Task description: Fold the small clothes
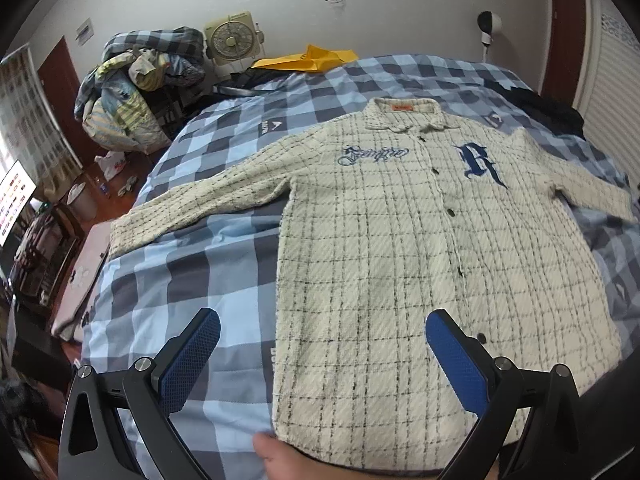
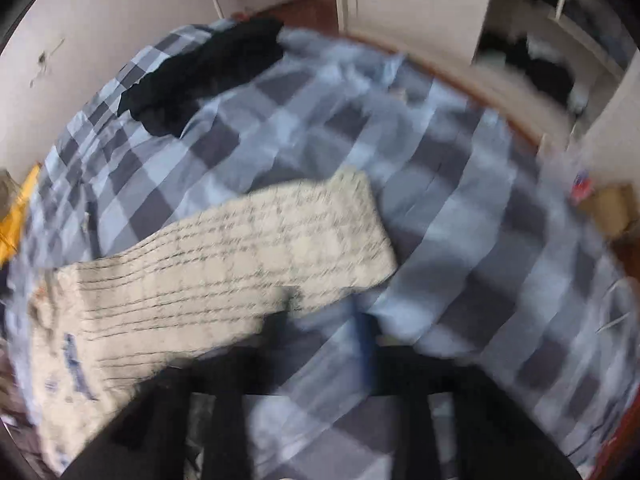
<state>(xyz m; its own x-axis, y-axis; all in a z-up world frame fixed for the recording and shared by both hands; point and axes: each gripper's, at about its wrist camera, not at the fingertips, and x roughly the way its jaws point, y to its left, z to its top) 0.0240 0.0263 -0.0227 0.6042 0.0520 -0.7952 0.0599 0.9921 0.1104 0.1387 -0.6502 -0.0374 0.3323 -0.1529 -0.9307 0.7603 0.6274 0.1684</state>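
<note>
A cream plaid shirt (image 1: 400,232) with a blue "R" and blue script lies face up, buttoned and spread flat on the blue checked bed cover (image 1: 192,264). Both sleeves stretch outward. My left gripper (image 1: 324,356) hovers open over the shirt's lower hem, one blue pad over the cover and the other over the shirt, with nothing held. A thumb (image 1: 276,456) shows at the hem's corner. The right wrist view is blurred. In it one sleeve (image 2: 240,248) lies across the bed cover (image 2: 460,208), and my right gripper (image 2: 324,332) stands just below its cuff end, fingers apart and empty.
A black garment (image 2: 200,76) lies at the bed's far corner, also seen as the black garment (image 1: 548,112). A yellow item (image 1: 312,60), a box fan (image 1: 230,38) and a pile of bedding (image 1: 136,80) sit beyond the bed. A pink pad (image 1: 84,272) lies along its left edge.
</note>
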